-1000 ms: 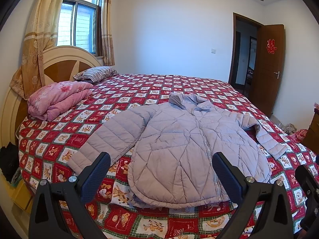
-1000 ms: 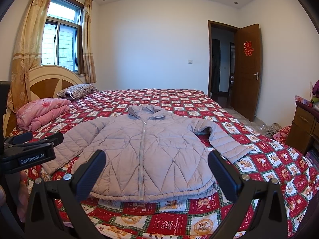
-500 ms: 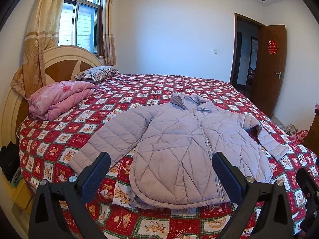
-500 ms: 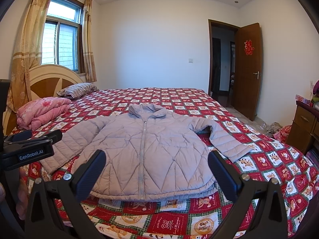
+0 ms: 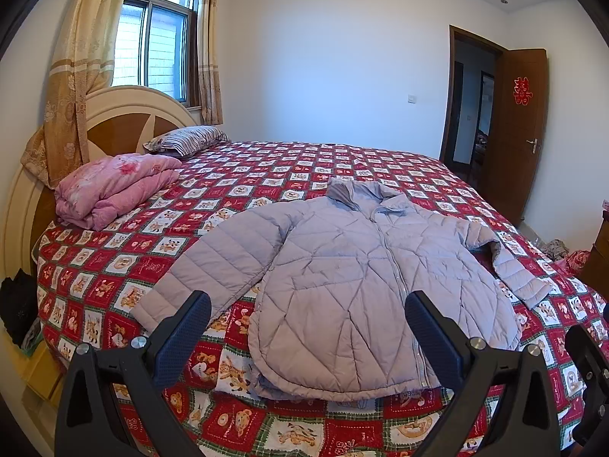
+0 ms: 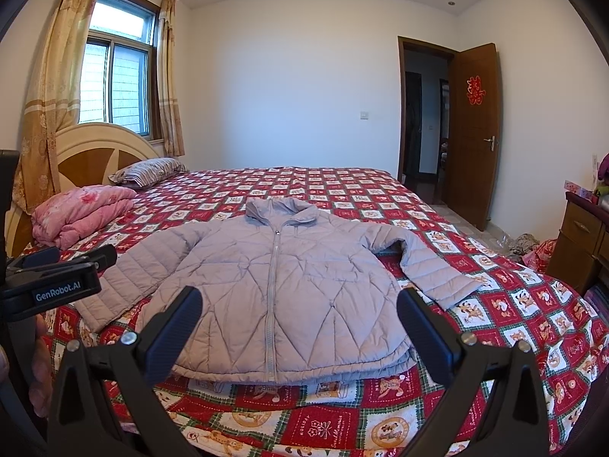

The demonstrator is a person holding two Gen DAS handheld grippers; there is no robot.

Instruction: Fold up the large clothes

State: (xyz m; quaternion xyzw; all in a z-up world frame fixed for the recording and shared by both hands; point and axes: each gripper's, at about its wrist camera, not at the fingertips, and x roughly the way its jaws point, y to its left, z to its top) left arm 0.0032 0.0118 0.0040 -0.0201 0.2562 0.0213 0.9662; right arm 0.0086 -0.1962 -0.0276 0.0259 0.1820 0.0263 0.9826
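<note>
A lilac quilted puffer jacket (image 5: 354, 278) lies flat, front up and zipped, on the red patterned bedspread (image 5: 266, 175), sleeves spread to both sides. It also shows in the right wrist view (image 6: 278, 285). My left gripper (image 5: 308, 323) is open and empty, held above the bed's near edge in front of the jacket's hem. My right gripper (image 6: 300, 320) is open and empty, likewise in front of the hem. The left gripper's body (image 6: 57, 285) shows at the left of the right wrist view.
A folded pink quilt (image 5: 114, 186) and a striped pillow (image 5: 186, 139) lie by the headboard (image 5: 114, 122) at the left. An open wooden door (image 5: 517, 133) is at the right. A wooden cabinet (image 6: 586, 240) stands at the far right.
Both views have shifted slightly; the jacket sits a little lower and nearer in frame. The jacket itself has not moved and both grippers stay open.
</note>
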